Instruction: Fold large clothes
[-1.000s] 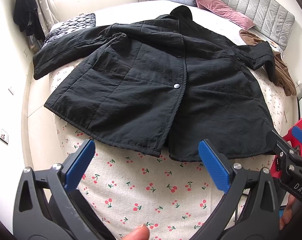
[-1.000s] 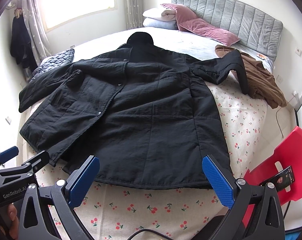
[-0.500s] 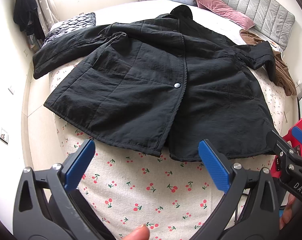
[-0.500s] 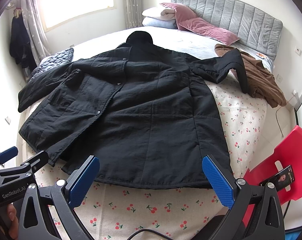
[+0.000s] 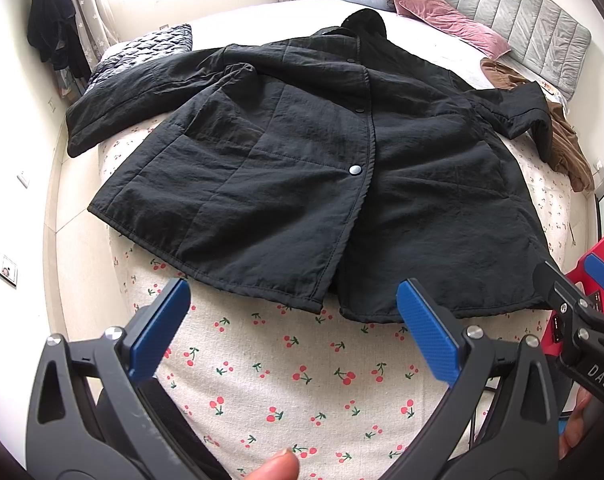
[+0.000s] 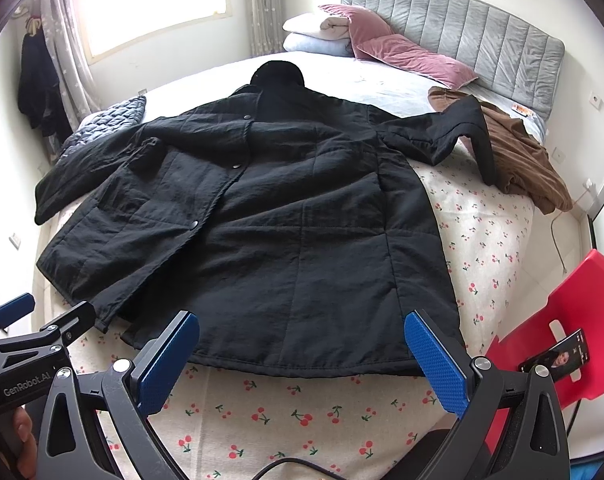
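— So what does each wrist view give that the other lacks?

— Only the right wrist view shows the whole red chair (image 6: 550, 320) at the near right, with a phone (image 6: 556, 356) lying on its seat, plus the bright window (image 6: 150, 0) on the far wall. The left wrist view catches just a sliver of that chair, but it shows a fingertip (image 5: 276, 468) at its bottom edge and the white wall sockets low on the left.

— How are the grippers held?

— Side by side at the near edge of the bed (image 5: 302, 380), both aimed over the cherry-print sheet toward the headboard (image 6: 482, 36). The left gripper (image 5: 294, 320) has its blue pads spread wide with nothing between them; the right gripper (image 6: 302, 356) is spread just as wide and also grips nothing. Each shows at the edge of the other's view.

— And the garment?

— The black quilted jacket (image 6: 282, 220) lies flat on the bed, front up, collar far, hem near, just beyond the pads. Its front is snapped closed, one silver snap (image 5: 356, 169) catching light. The left sleeve hangs over the bed's left edge beside a grey quilted cushion (image 5: 150, 46); the right sleeve reaches a crumpled brown garment (image 6: 518, 160), its cuff draped on it.
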A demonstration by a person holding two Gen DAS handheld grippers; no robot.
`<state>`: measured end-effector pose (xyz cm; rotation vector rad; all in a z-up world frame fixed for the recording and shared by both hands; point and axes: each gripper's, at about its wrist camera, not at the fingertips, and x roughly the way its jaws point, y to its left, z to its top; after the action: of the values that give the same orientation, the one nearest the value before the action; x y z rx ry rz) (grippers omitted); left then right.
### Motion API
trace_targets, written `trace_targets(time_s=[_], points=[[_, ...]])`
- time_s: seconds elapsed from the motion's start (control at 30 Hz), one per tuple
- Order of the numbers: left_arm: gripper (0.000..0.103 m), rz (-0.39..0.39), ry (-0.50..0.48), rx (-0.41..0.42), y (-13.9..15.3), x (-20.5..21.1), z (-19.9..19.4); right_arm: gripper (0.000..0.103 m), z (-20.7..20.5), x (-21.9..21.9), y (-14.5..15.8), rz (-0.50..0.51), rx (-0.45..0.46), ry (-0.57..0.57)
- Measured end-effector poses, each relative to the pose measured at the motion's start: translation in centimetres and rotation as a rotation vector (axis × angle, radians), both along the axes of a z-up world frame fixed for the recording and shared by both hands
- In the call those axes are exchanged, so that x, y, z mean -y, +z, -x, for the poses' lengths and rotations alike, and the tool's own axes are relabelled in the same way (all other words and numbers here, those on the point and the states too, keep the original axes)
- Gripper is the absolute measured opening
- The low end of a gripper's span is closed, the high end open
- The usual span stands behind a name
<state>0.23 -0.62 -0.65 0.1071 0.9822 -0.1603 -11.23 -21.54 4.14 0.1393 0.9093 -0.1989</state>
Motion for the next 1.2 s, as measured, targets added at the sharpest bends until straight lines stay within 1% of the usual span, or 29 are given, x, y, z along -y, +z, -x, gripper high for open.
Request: trace_targets(time_s=[0.23,0.6,0.67,0.77,0.8,0.83,0.9,1.0,1.07,1.13,1.2], points=[[0.103,-0.001,0.001,-0.007,-0.4,-0.1,-0.2,0.103,0.1,0.3,-0.1,-0.004,-0.004,-0.003],[0.103,-0.013,0.008,-0.02,-1.1,-0.1,-1.5,0.103,-0.9,0.9,-0.8,-0.005,-0.027,-0.017],[0.103,-0.029,0.007,-0.009,-1.3,-0.1,-1.9,0.103,-1.3,1.2,-1.1,-0.012,-0.032,-0.014],[0.103,-0.081,-0.025,0.056,-1.2,-0.4,-2.8,0.103,-1.8,2.2,-1.4,-0.03,-0.036,0.005],[0.103,-0.104,-0.048,0.075,-1.3,-0.6,-3.4,0.103,-1.9,2.6,-1.5,-0.041,-0.033,0.017],[0.103,-0.119,-0.065,0.075,-1.3,-1.1,-4.1,0.103,-2.0,3.3,-1.5,-0.055,-0.029,0.031],[0.103,-0.123,-0.086,0.062,-1.3,-2.4,-5.8,0.103,-2.4,5.0,-1.8,-0.075,-0.026,0.053],[0.103,-0.125,-0.114,0.046,-1.2,-5.1,-8.8,0.103,-3.0,7.8,-2.4,-0.068,-0.046,0.036],[0.103,-0.141,-0.125,0.01,-1.4,-7.4,-11.4,0.103,-3.4,10.3,-3.2,-0.071,-0.067,0.021],[0.103,-0.128,-0.132,-0.018,-1.7,-9.3,-13.5,0.103,-3.7,12.6,-4.0,-0.113,-0.092,0.012],[0.103,-0.097,-0.126,-0.045,-2.4,-11.6,-16.1,0.103,-4.0,14.9,-5.2,-0.181,-0.115,0.005]])
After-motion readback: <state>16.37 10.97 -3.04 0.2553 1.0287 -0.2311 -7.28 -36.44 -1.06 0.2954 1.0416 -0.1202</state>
